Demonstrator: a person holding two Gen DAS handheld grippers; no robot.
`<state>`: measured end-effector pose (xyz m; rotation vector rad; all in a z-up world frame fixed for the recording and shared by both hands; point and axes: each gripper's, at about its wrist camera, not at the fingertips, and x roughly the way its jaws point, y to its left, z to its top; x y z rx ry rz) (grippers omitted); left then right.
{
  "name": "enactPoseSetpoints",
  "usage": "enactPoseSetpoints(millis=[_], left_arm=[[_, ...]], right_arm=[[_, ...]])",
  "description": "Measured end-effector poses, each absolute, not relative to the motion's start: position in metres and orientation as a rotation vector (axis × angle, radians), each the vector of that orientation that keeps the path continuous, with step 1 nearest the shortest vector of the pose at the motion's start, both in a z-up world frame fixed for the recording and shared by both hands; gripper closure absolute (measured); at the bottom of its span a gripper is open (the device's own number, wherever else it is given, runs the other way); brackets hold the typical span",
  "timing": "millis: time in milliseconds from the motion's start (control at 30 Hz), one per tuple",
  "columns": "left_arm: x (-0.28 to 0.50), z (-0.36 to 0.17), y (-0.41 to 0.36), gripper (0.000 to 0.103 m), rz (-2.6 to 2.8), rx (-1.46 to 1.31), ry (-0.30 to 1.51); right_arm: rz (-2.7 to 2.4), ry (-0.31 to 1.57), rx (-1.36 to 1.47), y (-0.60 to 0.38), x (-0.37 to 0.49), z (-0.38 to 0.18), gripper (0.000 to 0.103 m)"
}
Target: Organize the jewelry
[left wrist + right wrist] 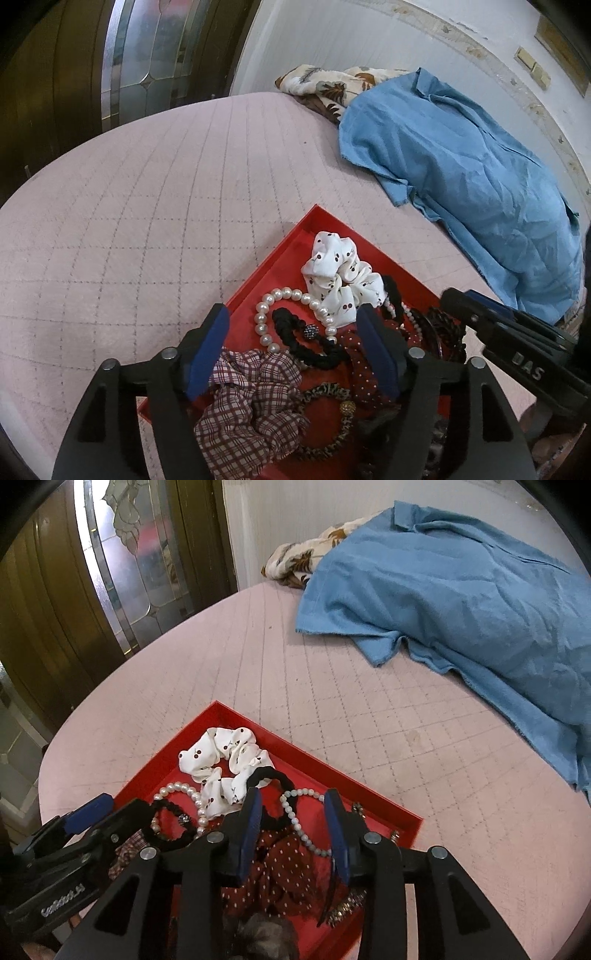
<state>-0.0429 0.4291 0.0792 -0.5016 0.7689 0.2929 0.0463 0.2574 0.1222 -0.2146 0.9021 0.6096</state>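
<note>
While both grippers hang above it, the red tray (280,254) sits on a pink quilted bedspread (147,206), one corner pointing away from the cameras, and it serves as the landmark for everything else. Inside the tray, nearest that far corner, lies a white cherry-print scrunchie (338,273). Just on the near side of it curls a pearl bracelet (275,314), and a black braided hair tie (314,343) with a sparkly bead lies against the pearls. At the tray's near left edge a plaid scrunchie (251,402) bunches up, with a leopard-print hair tie (327,421) beside it toward the middle. A dark red polka-dot scrunchie (284,867) fills the tray's centre, and a pale blue-grey bead bracelet (299,823) drapes over it toward the right rim.

The left gripper (295,350) hovers over the tray's near left part with its blue pads spread wide; the plaid scrunchie and black tie show below the gap, and neither pad presses on anything. The right gripper (293,830) is over the tray's right half, its jaws parted a lesser way, framing the polka-dot scrunchie and bead bracelet without pinching them.

Well beyond the tray, toward the wall, a blue cloth (443,602) is spread over the bedspread, and a floral fabric (325,88) is bundled at its far end.
</note>
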Motion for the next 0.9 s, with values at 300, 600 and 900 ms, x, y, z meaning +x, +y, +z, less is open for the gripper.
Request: enactPoseSetpoints(millis=[300,600,900], left_arm=[[-0.051,0.094,0.415,0.025,0.340,-0.406,0.720],[-0.076,0.120,0.384,0.010,0.449,-0.235,0.558],[-0.116,0.145,0.344,0.004,0.473,-0.215,0.462]], right_arm=[[0.586,0.840,-0.226,0.220,0.010,0.139,0.050],[0.563,0.847,-0.194,0.165,-0.033,0.139,0.045],[0.525,0.801,-0.152,0.106,-0.076,0.144,0.042]])
